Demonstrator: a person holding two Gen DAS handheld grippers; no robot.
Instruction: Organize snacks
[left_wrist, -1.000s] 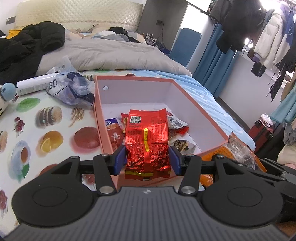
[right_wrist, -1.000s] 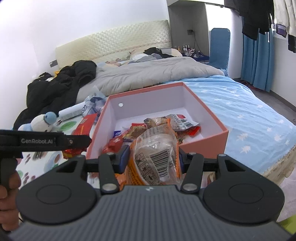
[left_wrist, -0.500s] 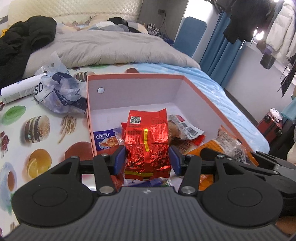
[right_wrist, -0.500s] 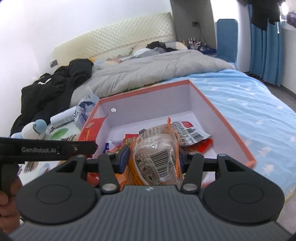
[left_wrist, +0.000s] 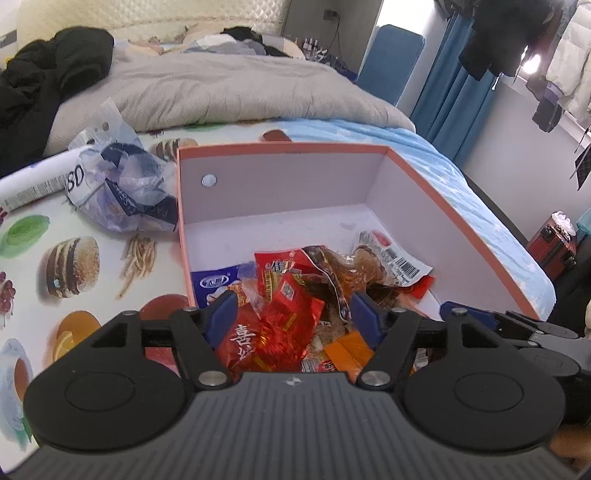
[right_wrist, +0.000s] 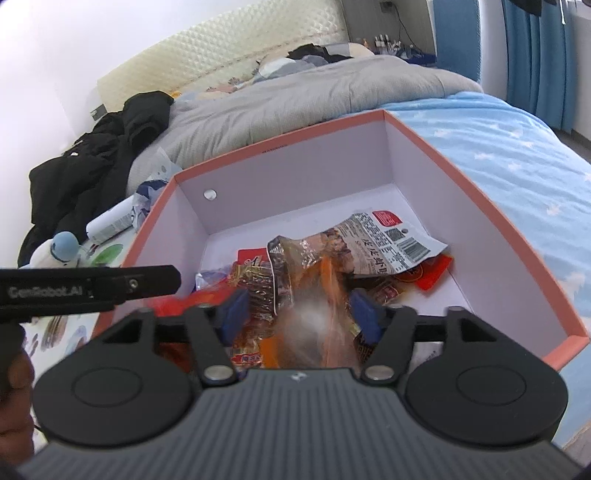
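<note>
Both packets have dropped from two opening grippers, left (left_wrist: 290, 314) and right (right_wrist: 297, 312), into one box (left_wrist: 458, 206)

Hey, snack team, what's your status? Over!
Left gripper and right gripper opening over the pink box. Red foil packet and blurred orange-edged clear packet dropping clear of the fingers. Nothing blocking.
</note>
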